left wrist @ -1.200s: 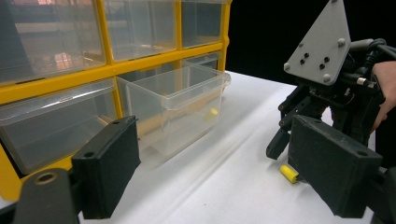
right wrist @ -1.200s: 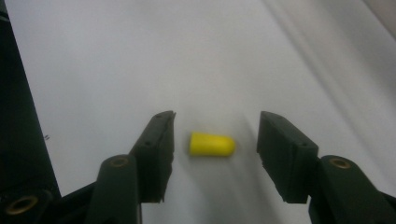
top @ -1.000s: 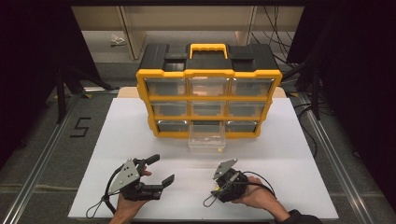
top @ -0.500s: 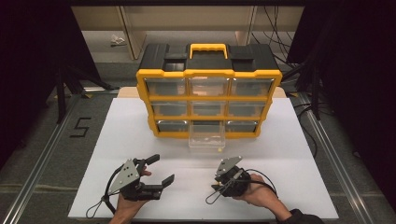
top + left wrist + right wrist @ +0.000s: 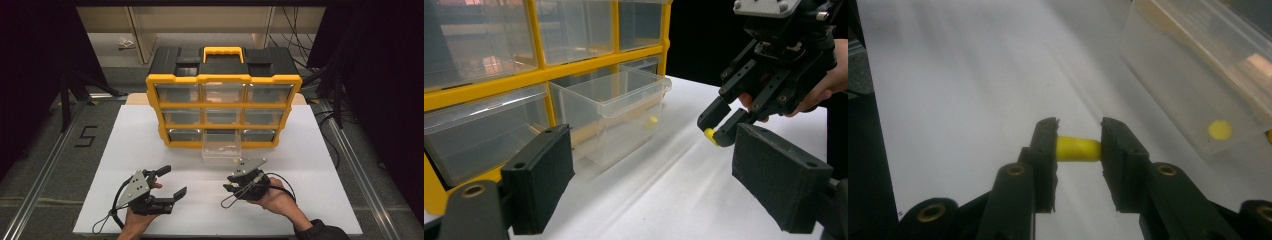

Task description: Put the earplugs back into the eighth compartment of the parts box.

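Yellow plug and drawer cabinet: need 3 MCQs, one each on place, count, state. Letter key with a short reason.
1. Where is the small yellow plug?
A. Between the fingers of the right gripper
B. Lying loose on the white table
C. On top of the cabinet's handle

2. How many drawer slots does the front of the yellow cabinet have?
A. Four
B. Six
C. Nine

3. What state is the bottom-middle clear drawer in?
A. Pushed fully in
B. Pulled out toward the person
C. Lying upside down on the floor

Key:
1 A, the right gripper view shows the plug pinched by both fingers, and the jaws have just been closing on it.
2 C, the high view shows three rows of three.
3 B, it sticks out in front of the cabinet, with another yellow piece seen through its wall.
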Demonstrator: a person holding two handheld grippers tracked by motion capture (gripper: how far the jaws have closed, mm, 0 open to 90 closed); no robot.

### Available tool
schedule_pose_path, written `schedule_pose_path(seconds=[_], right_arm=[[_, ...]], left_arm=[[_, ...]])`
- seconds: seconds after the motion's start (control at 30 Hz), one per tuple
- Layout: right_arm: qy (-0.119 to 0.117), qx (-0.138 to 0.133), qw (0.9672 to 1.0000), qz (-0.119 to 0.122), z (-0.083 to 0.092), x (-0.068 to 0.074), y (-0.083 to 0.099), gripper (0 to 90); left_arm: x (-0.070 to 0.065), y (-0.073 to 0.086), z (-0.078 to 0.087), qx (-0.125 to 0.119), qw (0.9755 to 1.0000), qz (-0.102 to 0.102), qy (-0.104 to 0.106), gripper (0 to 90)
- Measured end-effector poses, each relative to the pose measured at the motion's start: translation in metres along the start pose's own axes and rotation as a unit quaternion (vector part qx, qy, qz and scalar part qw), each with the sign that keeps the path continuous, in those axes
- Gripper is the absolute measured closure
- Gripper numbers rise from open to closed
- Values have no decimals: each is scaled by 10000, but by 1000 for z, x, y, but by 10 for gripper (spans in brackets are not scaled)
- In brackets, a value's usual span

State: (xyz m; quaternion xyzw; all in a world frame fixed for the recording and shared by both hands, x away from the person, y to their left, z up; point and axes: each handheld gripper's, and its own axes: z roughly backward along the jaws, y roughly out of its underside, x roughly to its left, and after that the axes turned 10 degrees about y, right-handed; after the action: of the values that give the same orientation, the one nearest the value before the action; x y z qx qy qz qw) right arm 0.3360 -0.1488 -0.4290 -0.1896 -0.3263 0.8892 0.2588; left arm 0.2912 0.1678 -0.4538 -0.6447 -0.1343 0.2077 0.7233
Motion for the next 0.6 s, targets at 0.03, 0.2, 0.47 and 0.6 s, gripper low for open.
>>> schedule_pose_path(seconds=[0.03,0.2,0.47,0.6], right_arm=[[-8,-23,10000,-8,0,0,-1,689],[18,-173,9998,16,4,-2,-8,689],[178,-521,9985,-39,13,-8,-23,690],[379,-804,9958,-204,17,-13,-29,693]], left_arm=[[0,0,0,1,10000,-2,-2,165],[0,0,0,-10,10000,-6,-11,165],[0,0,0,-24,10000,-7,-16,165],[0,0,0,-13,10000,-21,-17,165]])
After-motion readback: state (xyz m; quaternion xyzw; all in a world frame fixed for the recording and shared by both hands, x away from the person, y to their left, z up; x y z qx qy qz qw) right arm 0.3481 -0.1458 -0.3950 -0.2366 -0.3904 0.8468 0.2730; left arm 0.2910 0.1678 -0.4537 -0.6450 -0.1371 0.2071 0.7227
